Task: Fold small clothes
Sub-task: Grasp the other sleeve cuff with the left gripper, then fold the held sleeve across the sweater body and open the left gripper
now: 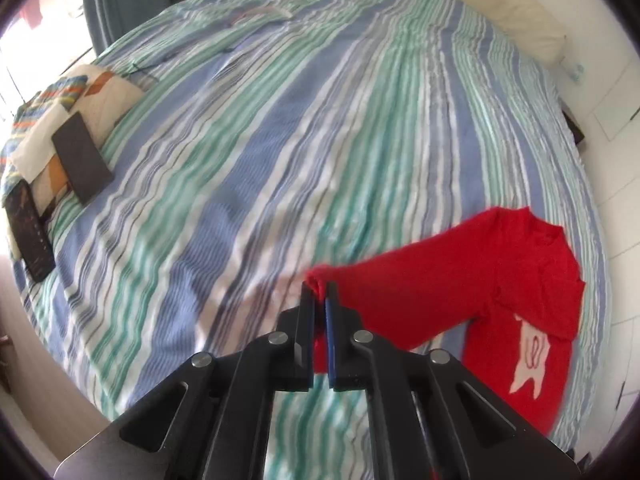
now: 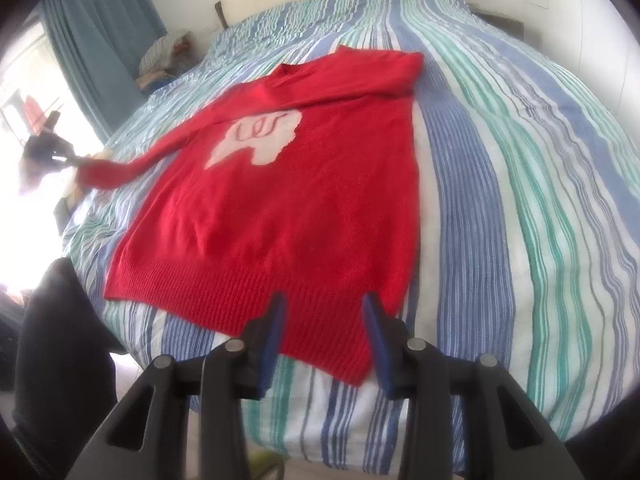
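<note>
A red sweater (image 2: pixel 280 208) with a pale emblem (image 2: pixel 256 136) lies flat on the striped bed, hem toward me in the right wrist view. Its right sleeve is folded across the chest near the collar. My left gripper (image 1: pixel 319 289) is shut on the cuff of the left sleeve (image 1: pixel 400 292) and holds it stretched out sideways above the bedspread; this gripper also shows in the right wrist view (image 2: pixel 60 156). My right gripper (image 2: pixel 324 304) is open and empty, hovering just above the ribbed hem (image 2: pixel 280 320).
The striped blue, green and white bedspread (image 2: pixel 500 200) covers the bed. A patterned pillow (image 1: pixel 60 120) and two dark flat objects (image 1: pixel 82 158) lie at the left. A cream pillow (image 1: pixel 532 28) is at the head. A blue curtain (image 2: pixel 100 40) hangs by the window.
</note>
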Tool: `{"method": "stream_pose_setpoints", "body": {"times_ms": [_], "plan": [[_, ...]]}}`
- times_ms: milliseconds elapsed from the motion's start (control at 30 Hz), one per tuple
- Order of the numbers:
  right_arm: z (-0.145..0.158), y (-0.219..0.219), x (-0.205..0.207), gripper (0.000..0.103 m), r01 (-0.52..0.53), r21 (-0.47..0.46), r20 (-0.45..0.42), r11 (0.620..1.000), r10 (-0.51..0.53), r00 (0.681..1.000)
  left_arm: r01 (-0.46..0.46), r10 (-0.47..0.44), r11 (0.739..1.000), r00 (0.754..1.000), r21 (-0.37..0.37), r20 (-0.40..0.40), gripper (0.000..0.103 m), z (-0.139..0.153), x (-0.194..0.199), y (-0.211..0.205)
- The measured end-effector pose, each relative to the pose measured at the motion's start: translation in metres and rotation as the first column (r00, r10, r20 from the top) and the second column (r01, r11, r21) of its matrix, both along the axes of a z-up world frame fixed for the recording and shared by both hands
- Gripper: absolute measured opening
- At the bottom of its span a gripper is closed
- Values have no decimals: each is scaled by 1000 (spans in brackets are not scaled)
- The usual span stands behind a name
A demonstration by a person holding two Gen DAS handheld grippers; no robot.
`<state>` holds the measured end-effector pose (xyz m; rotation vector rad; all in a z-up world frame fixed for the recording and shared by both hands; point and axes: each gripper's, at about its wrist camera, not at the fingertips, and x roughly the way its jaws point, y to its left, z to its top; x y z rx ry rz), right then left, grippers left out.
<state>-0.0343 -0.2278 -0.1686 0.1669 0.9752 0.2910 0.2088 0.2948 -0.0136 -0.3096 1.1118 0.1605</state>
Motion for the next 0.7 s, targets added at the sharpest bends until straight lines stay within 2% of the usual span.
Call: {"method": "stream_pose_setpoints", "body": {"times_ms": [67,133,300,433,500,567,633,667,700], "plan": [[0,-2,0,39,5,12,0,1000,-5,1000,78,-76,997,996,-22,55,3,24,26,-40],[1,-5,0,39,16,23,2,1000,-16,1000,168,-163,985,981,-34,108,3,46,48,-88],[3,-15,-3,39,51,59,14,997,-52,999,384,-369,922,908,-43,197,3,80,81,-213],[3,-21,-2,40,68,85,11,994,-69,998,503,-490,864,849,-18,197,3,72,96,-297],[4,-23,-1,40,72,95,10,993,-73,997,536,-526,844,833,-12,173,3,57,100,-330],[3,-25,-1,40,76,103,9,992,-77,997,567,-557,823,818,-38,140,4,35,103,-356],[2,-26,0,40,80,110,4,991,-81,997,582,-577,811,812,-57,88,17,9,106,-374],[1,-27,0,40,83,113,0,990,-83,997,575,-573,816,818,-58,52,45,-5,106,-380],[0,-28,1,40,86,118,-4,989,-86,996,561,-560,826,828,-54,27,69,-15,105,-382]]}}
